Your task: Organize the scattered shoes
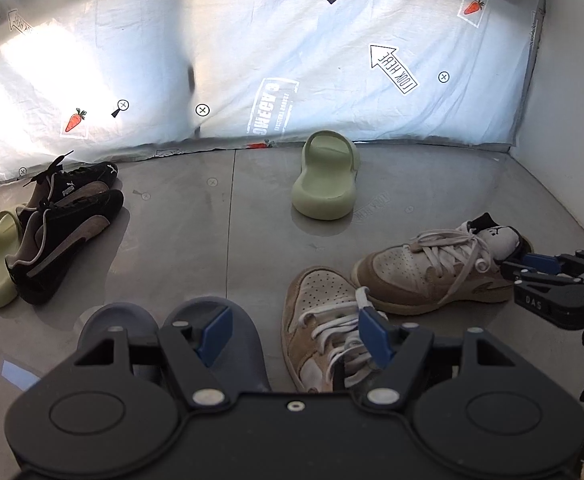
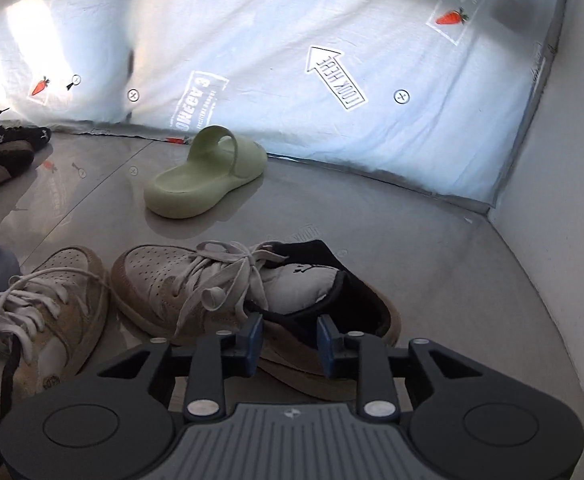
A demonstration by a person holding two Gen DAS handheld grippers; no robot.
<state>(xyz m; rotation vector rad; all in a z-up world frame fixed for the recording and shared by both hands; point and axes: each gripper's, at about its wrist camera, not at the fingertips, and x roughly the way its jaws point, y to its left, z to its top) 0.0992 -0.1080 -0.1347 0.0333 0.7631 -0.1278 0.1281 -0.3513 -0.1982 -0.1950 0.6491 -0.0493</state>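
Shoes lie scattered on a shiny grey floor (image 1: 195, 240) that meets a crinkly white sheet (image 1: 251, 40) printed with carrots and arrows at the far side, with a plain white wall (image 2: 564, 200) on the right. Black sneakers (image 1: 67, 232) sit far left, and a green slide (image 1: 326, 176) sits in the middle. The left tongs (image 1: 294, 336) are spread over a tan sneaker (image 1: 320, 320), while the right tongs (image 2: 287, 340) pinch the heel collar of the other tan sneaker (image 2: 195, 288).
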